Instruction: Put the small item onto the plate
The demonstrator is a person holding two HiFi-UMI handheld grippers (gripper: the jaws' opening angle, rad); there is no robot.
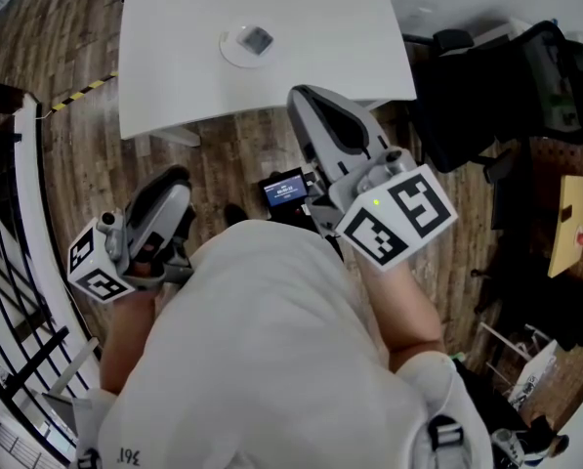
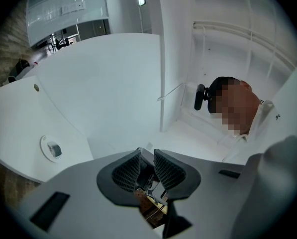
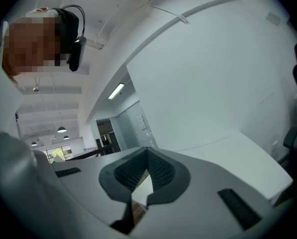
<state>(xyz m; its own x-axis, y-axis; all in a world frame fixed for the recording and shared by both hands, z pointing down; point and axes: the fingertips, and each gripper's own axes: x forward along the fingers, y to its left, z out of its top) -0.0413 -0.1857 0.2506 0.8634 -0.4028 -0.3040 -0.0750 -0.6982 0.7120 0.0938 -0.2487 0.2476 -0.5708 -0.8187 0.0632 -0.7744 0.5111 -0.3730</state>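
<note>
White table far ahead in head view, small item on plate. Left gripper view: left gripper slightly parted, empty, plate far left. Right gripper view: right gripper closed, empty, wall beyond

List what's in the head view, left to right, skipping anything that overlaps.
railing → left tongs → plate with the small item on it → right tongs → tan board
</note>
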